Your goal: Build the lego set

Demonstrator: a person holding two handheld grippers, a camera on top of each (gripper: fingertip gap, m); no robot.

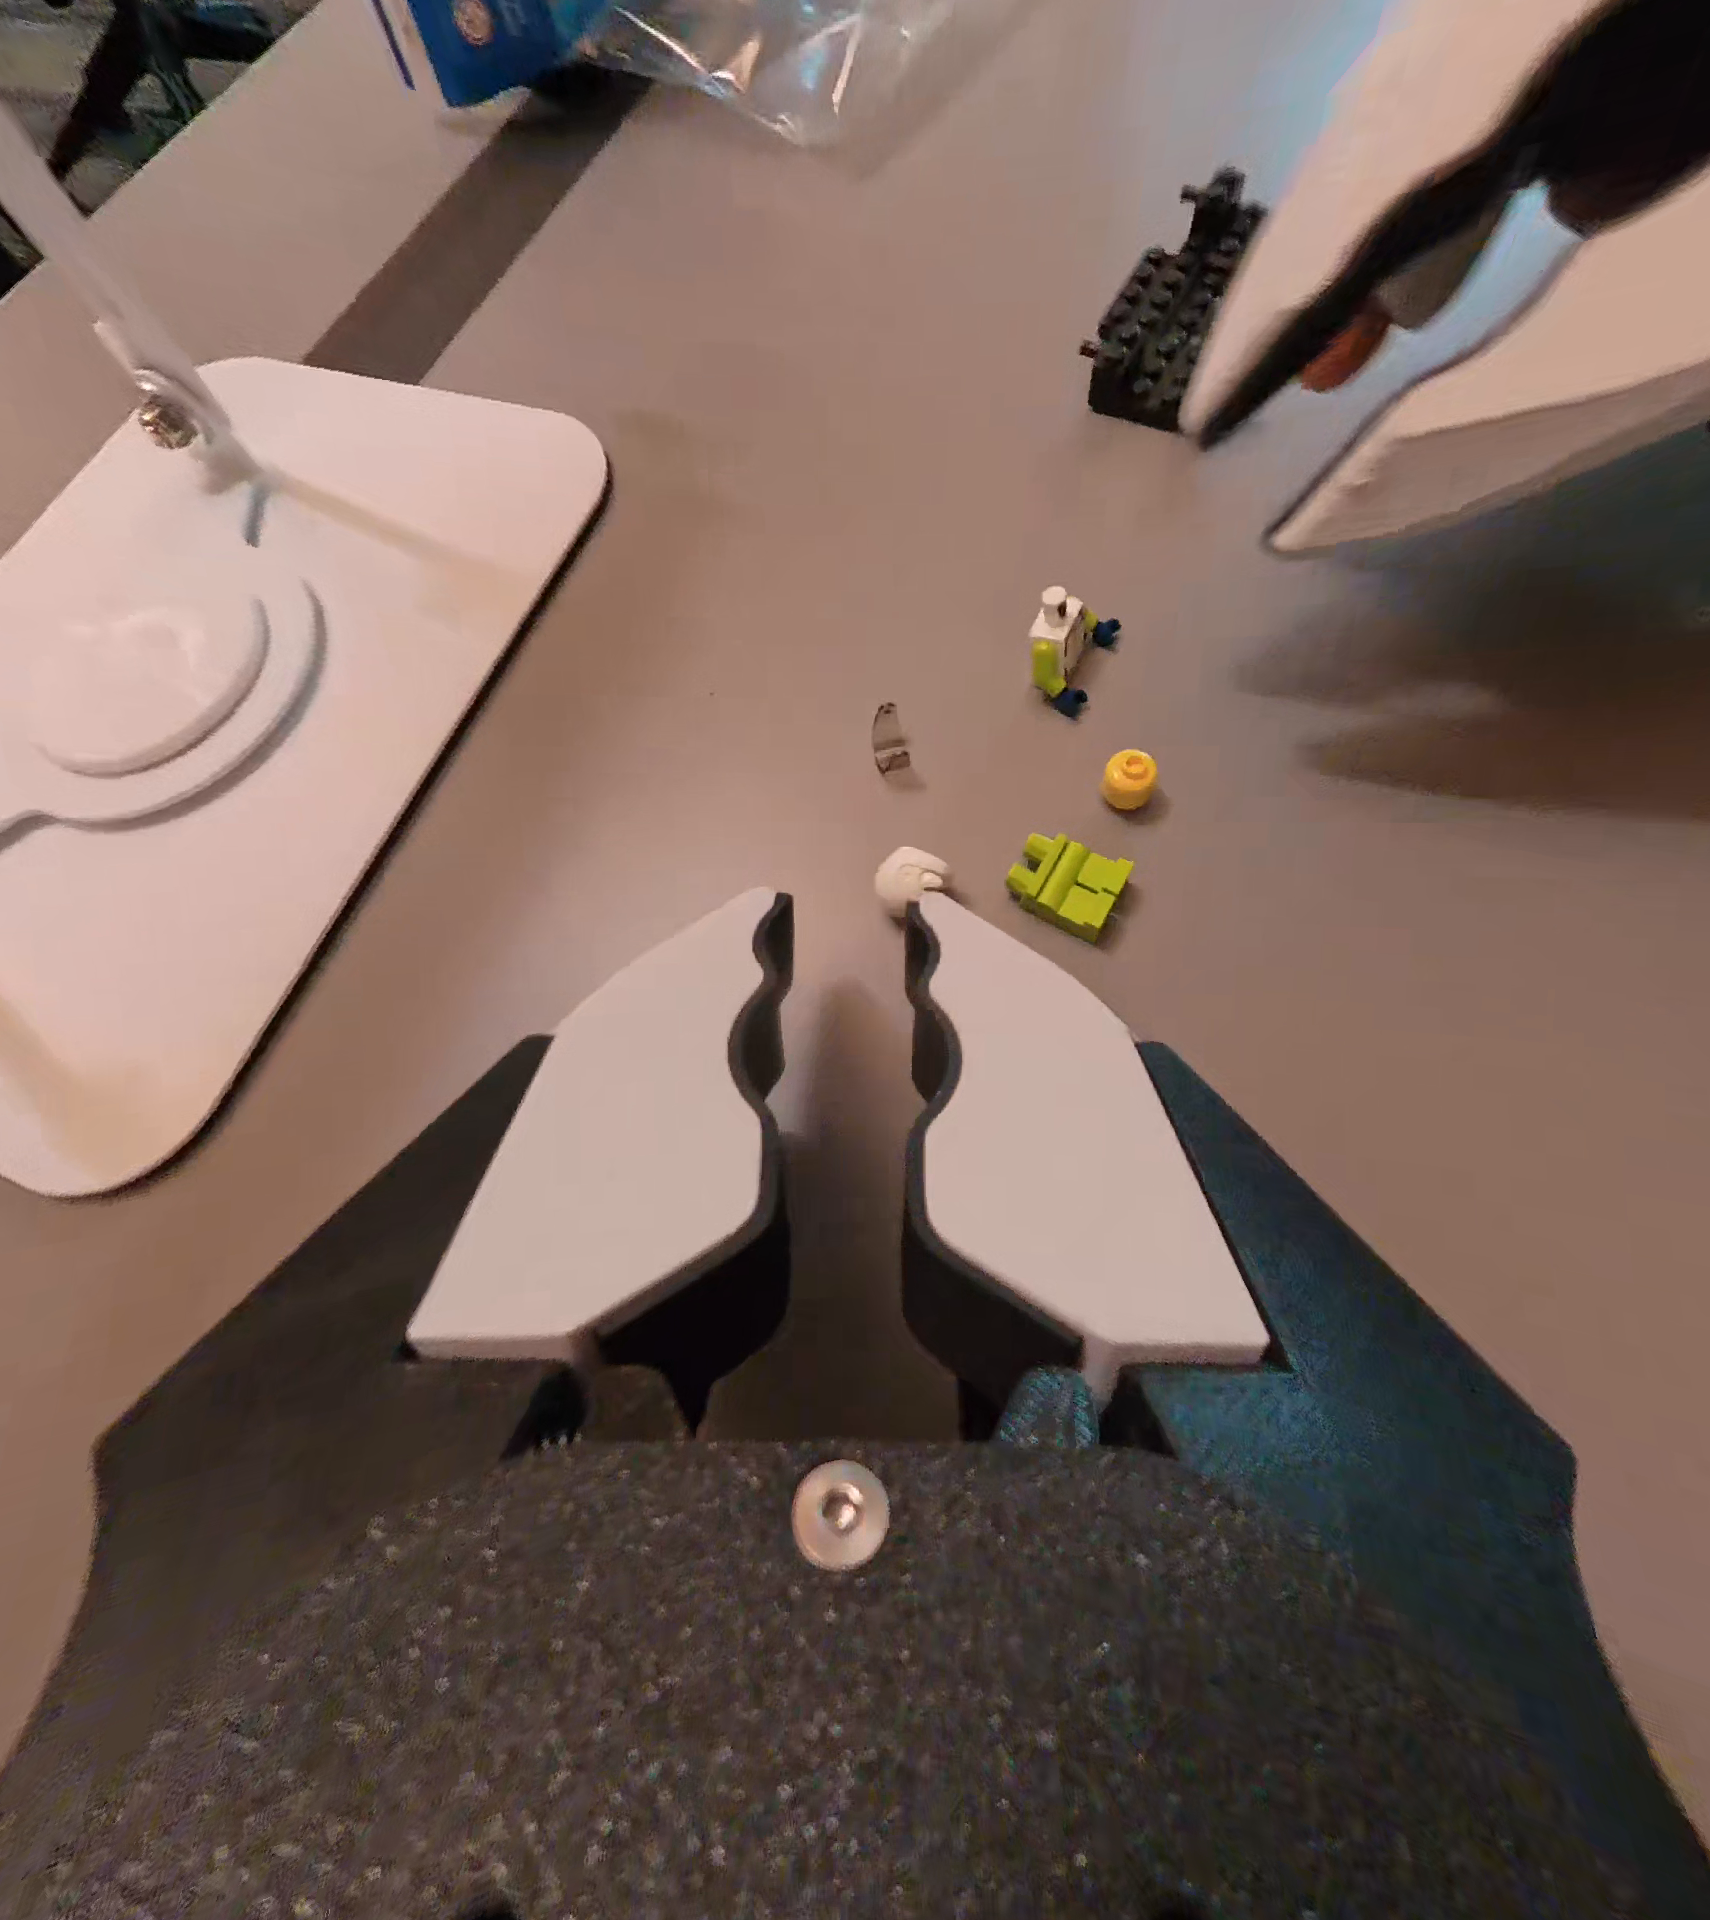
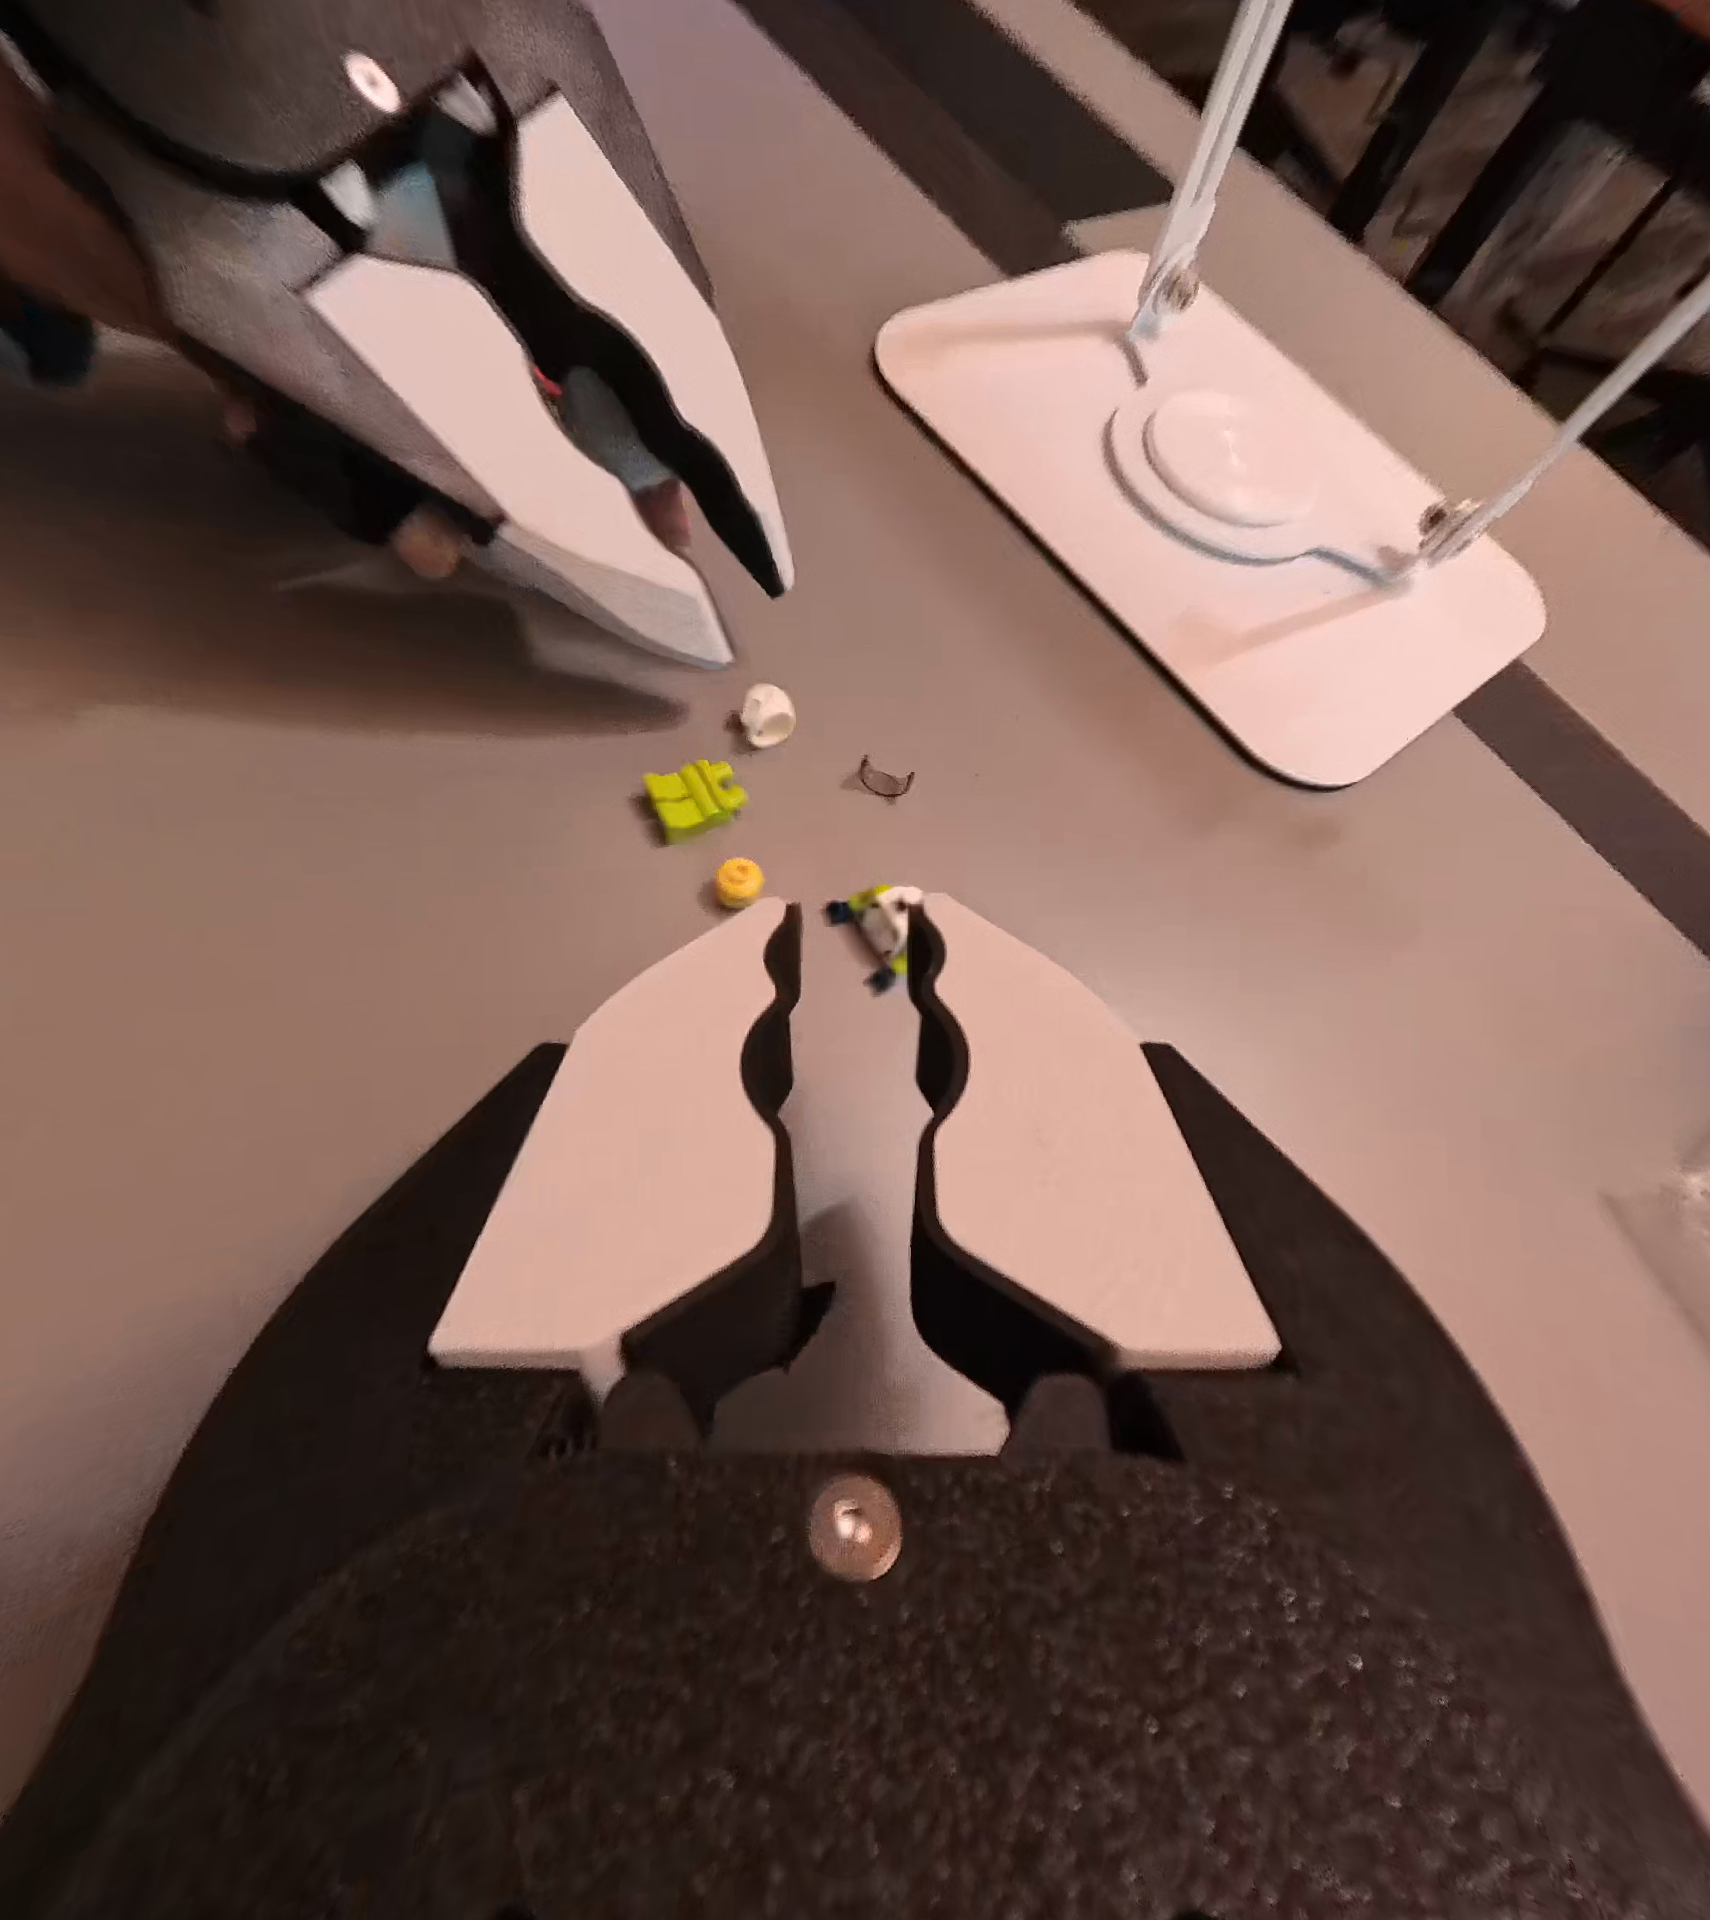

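Minifigure parts lie loose on the grey table: a white torso with lime arms (image 1: 1064,649) (image 2: 882,920), a yellow head (image 1: 1130,779) (image 2: 739,882), lime legs (image 1: 1071,885) (image 2: 693,801), a white helmet (image 1: 905,878) (image 2: 766,715) and a small clear visor (image 1: 890,740) (image 2: 885,777). My left gripper (image 1: 849,906) is open and empty, its tips just short of the helmet. My right gripper (image 2: 853,906) is open, low over the torso, which lies between its tips. A black studded piece (image 1: 1165,301) sits farther back in the left wrist view.
A white lamp base (image 1: 207,748) (image 2: 1215,520) with thin white rods stands to one side. A clear plastic bag (image 1: 789,62) and a blue box (image 1: 487,42) lie at the far end. Each view shows the other gripper (image 1: 1235,421) (image 2: 757,623). Across from one pair of fingers to the other is roughly 10 cm. My right gripper's tips are some 4 cm from the yellow head (image 2: 739,882). Between my left fingertips and the small clear visor (image 2: 885,777) there is roughly 5 cm. The left camera catches it too, in the left wrist view (image 1: 888,739).
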